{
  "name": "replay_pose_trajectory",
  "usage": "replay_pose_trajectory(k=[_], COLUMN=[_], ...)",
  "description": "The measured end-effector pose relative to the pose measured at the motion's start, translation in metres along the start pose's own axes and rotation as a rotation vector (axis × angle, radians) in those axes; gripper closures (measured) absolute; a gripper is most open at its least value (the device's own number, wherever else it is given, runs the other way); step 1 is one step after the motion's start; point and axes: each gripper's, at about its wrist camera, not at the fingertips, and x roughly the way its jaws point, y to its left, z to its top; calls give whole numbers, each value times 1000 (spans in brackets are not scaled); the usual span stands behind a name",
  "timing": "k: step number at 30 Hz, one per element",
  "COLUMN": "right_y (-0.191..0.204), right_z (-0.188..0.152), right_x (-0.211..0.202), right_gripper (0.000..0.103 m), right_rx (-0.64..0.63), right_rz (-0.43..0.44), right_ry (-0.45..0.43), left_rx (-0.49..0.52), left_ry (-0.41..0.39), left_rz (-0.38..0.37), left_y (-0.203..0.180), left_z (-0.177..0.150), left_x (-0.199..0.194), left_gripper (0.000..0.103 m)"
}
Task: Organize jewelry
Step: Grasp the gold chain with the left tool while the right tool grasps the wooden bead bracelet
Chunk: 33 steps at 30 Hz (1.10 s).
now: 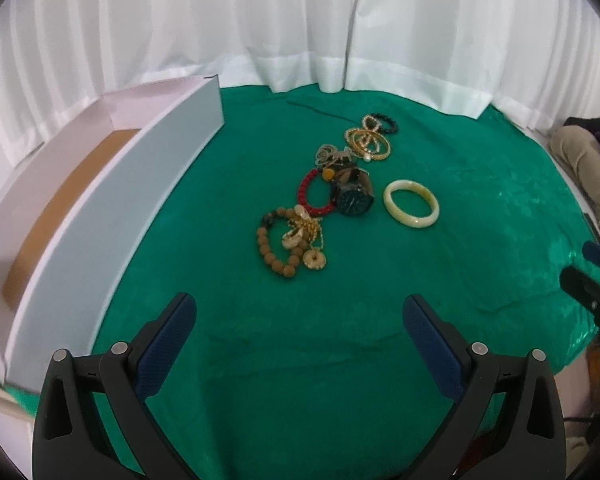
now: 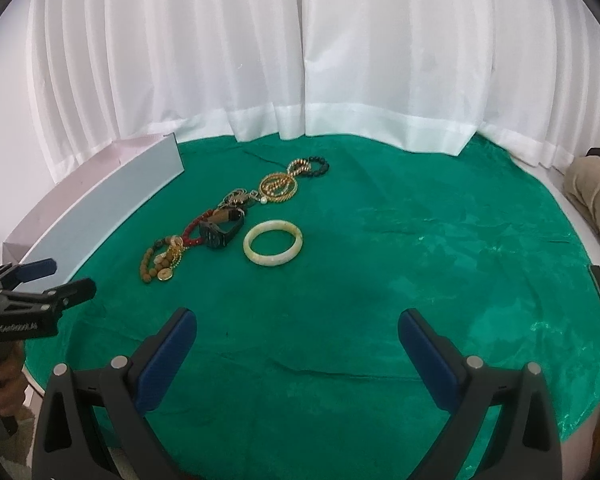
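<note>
Start of sorting, nothing picked yet. Left gripper (image 1: 300, 316) and right gripper (image 2: 298, 330) both spread wide, empty, hovering over green cloth (image 2: 420, 260). Jewelry line mid-cloth; jade bangle (image 2: 273, 248) apart beside watch (image 2: 220, 232). Open white box (image 1: 112, 216) at left. Next likely: reach bangle, close on rim.

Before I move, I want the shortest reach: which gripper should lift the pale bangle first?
Probably the right gripper: open, with the pale bangle lying apart from the jewelry row, nearly straight ahead. The left gripper, also open, faces the brown bead bracelet instead.
</note>
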Motion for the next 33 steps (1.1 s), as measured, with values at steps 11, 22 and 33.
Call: replay_pose_trajectory(k=[11,22,33], right_y=[2,-6,-1], right_z=[-5,-5,-4], right_x=[19,25,25], right_gripper=[0,0,0], right_rx=[-3,17,1], right_rz=[6,-9,11], right_ry=[63,88,92], left_rx=[82,38,-148], left_ry=[76,147,73], left_rz=[-126,-137,-333], left_y=[-6,1,48], left_z=[49,48,54], left_x=[96,136,52], left_gripper=[23,95,98])
